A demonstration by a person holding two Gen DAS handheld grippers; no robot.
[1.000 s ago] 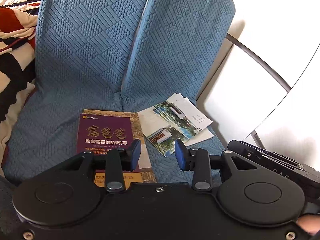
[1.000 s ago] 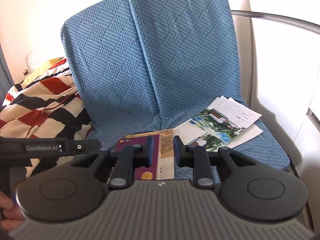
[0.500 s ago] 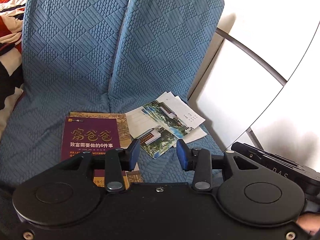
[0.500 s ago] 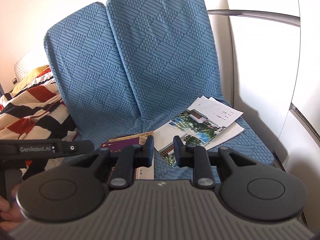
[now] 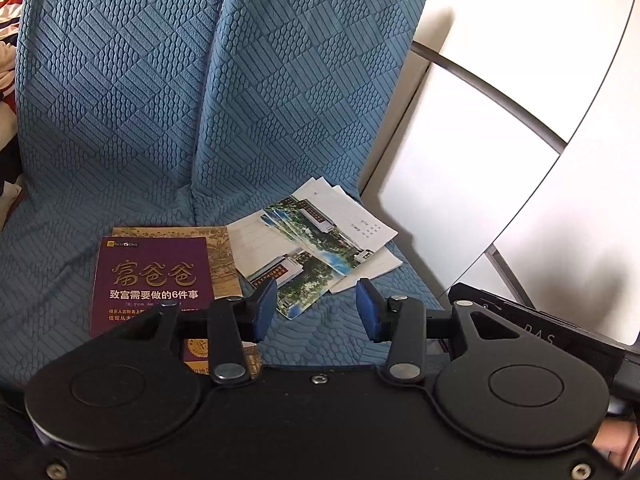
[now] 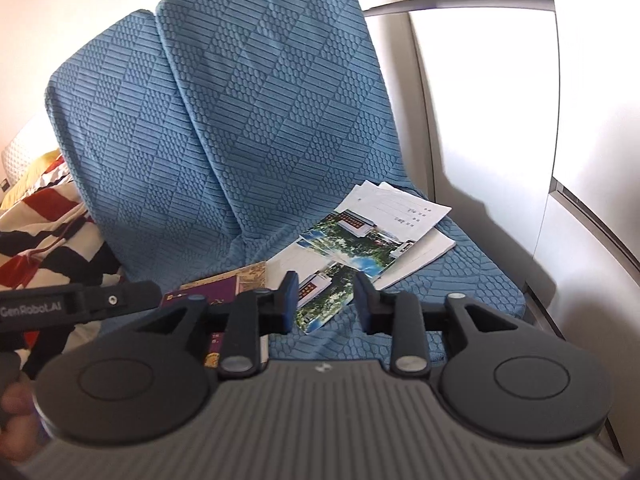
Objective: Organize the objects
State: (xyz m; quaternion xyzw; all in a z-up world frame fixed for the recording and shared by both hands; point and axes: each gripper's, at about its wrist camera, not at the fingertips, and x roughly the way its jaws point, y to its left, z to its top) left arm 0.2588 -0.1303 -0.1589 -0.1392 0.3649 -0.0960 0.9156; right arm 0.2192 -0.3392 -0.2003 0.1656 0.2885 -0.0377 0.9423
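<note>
Two handheld grippers point down at a blue quilted chair seat [image 5: 340, 332] where printed matter lies scattered. A purple book [image 5: 150, 276] with gold Chinese lettering lies flat at about 9 o'clock in the left wrist view, resting on a tan book [image 5: 222, 256] whose edge shows beside it. Just right of these, toward 12 o'clock, a loose fan of photo postcards [image 5: 308, 264] overlaps white sheets of paper [image 5: 360, 228], edges askew, which is likely why they need tidying.

The left gripper [image 5: 316, 310] is released, blue pads parted with nothing between them, having just been widening; it hangs above the near corner of the postcards. The right gripper [image 6: 322, 300] is likewise released and empty, its jaws having just spread, lined up on the same corner, probably readying a pinch.

The chair's tall back [image 6: 256, 92] wears matching blue fabric. A striped red, black and cream blanket [image 6: 48, 232] lies at 9 o'clock in the right wrist view; white panels and a grey rail [image 5: 492, 92] stand at 3 o'clock.
</note>
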